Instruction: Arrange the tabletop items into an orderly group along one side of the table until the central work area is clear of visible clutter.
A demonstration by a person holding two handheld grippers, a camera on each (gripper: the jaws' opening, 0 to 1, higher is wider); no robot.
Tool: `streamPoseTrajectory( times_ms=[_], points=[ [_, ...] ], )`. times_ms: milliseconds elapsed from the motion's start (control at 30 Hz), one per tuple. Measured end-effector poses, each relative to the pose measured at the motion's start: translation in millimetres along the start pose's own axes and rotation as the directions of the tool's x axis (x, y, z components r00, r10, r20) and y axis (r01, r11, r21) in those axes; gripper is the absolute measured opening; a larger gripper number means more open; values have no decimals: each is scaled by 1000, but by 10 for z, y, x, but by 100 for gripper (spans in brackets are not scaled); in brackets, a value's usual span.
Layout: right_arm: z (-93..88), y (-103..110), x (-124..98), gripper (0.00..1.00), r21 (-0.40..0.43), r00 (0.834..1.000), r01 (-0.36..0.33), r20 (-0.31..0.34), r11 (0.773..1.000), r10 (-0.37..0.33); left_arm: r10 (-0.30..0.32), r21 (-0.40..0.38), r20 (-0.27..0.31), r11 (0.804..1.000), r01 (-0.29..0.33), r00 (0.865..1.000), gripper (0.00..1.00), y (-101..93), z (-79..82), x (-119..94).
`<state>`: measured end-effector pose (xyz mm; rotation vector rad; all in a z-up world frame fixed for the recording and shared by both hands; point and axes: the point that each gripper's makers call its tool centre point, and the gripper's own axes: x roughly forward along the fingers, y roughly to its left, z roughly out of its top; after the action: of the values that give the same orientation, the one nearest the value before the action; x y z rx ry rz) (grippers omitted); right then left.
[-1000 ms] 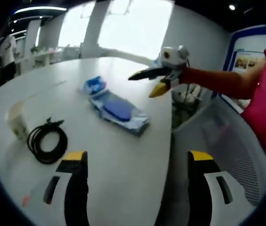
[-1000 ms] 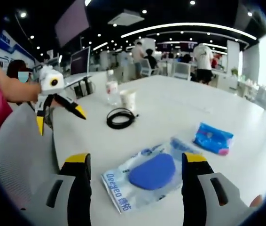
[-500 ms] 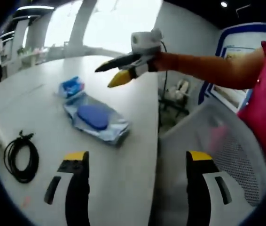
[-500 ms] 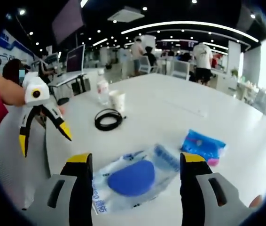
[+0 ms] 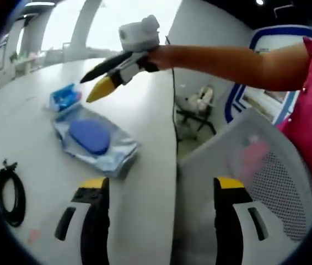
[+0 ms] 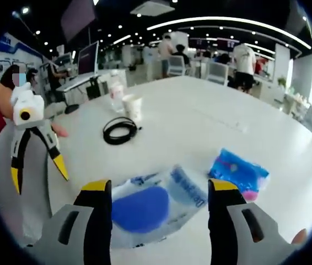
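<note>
A clear bag holding a blue oval pad [image 5: 92, 138] lies on the white table [image 5: 145, 182], with a small blue packet [image 5: 63, 96] just beyond it. My right gripper [image 5: 92, 85] reaches in from the right above the bag, jaws spread. My left gripper [image 5: 159, 187] is open over the table edge, holding nothing. In the right gripper view the bagged pad [image 6: 145, 207] sits between the jaws of my open right gripper [image 6: 160, 185], the blue packet [image 6: 238, 171] lies to the right, and my left gripper [image 6: 39, 176] hangs open at the left.
A coiled black cable [image 6: 117, 131], a paper cup [image 6: 131, 106] and a plastic bottle [image 6: 116, 91] stand further along the table. A grey mesh chair [image 5: 255, 165] is against the table edge. People stand among desks in the background.
The right gripper has come in lower and closer over the bagged pad, which now sits between its jaws. The left gripper view has swung, so the cable slid to its left edge.
</note>
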<state>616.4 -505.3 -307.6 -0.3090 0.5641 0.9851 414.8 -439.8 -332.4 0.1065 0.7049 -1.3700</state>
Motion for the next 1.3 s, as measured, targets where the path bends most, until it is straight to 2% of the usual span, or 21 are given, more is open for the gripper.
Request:
streamPoseTrajectory(
  times_ms=[200, 333, 433, 567, 667, 700, 767, 833, 867, 900, 933, 967, 1000, 1033, 1100, 1133, 1167, 1200, 1233, 1300],
  points=[
    [-39, -117, 164, 66, 8, 999, -32, -39, 999, 32, 15, -33, 1, 999, -15, 1000, 72, 32, -19, 32],
    [-70, -170, 271, 63, 5, 994, -66, -83, 998, 66, 59, -43, 23, 997, -58, 998, 66, 118, 26, 47],
    [-109, -228, 352, 61, -1, 990, -79, -114, 997, 78, 96, 30, 39, 995, -97, 995, 59, 167, 101, 58],
    [-154, -234, 458, 59, -18, 982, -117, -153, 993, 113, 138, 174, 5, 975, -137, 990, 51, 212, 131, 99],
    [-166, -245, 504, 59, -27, 978, -131, -169, 991, 125, 172, 285, -36, 946, -155, 984, 49, 249, 125, 164],
    [-161, -257, 519, 59, -28, 977, -135, -171, 991, 128, 196, 355, -64, 921, -161, 979, 47, 272, 114, 196],
    [-148, -273, 535, 57, -29, 977, -139, -168, 990, 133, 213, 439, -83, 885, -157, 973, 44, 284, 123, 250],
    [-138, -287, 551, 56, -31, 977, -143, -167, 989, 135, 246, 521, -96, 838, -162, 965, 42, 325, 138, 312],
    [-140, -290, 556, 56, -32, 976, -145, -169, 989, 138, 246, 542, -105, 827, -152, 964, 41, 324, 136, 349],
    [-149, -295, 562, 56, -34, 975, -149, -173, 988, 141, 248, 573, -108, 807, -143, 963, 40, 328, 151, 391],
    [-155, -293, 564, 55, -34, 974, -154, -176, 988, 145, 264, 603, -112, 785, -146, 958, 36, 359, 157, 408],
    [-167, -290, 567, 54, -34, 972, -159, -179, 987, 151, 294, 653, -121, 743, -147, 948, 32, 407, 161, 427],
    [-173, -286, 569, 53, -35, 971, -164, -181, 986, 155, 308, 683, -127, 717, -142, 943, 28, 435, 159, 446],
    [-186, -273, 576, 53, -31, 969, -175, -185, 984, 167, 317, 698, -138, 703, -135, 938, 24, 455, 147, 463],
    [-212, -262, 588, 52, -31, 965, -187, -192, 982, 177, 312, 705, -160, 700, -113, 937, 22, 472, 109, 524],
    [-236, -264, 599, 52, -37, 963, -191, -199, 981, 180, 333, 727, -155, 676, -121, 930, 23, 523, 125, 543],
    [-247, -265, 606, 52, -37, 962, -195, -202, 980, 183, 332, 729, -155, 674, -119, 930, 23, 527, 127, 559],
    [-266, -257, 610, 51, -31, 959, -205, -206, 978, 195, 310, 721, -164, 685, -100, 937, 23, 518, 117, 600],
    [-280, -251, 611, 50, -28, 957, -210, -211, 977, 200, 305, 714, -174, 694, -93, 936, 23, 523, 101, 622],
    [-313, -264, 619, 49, -29, 953, -216, -222, 976, 204, 316, 719, -188, 689, -89, 930, 23, 576, 68, 646]
  ],
)
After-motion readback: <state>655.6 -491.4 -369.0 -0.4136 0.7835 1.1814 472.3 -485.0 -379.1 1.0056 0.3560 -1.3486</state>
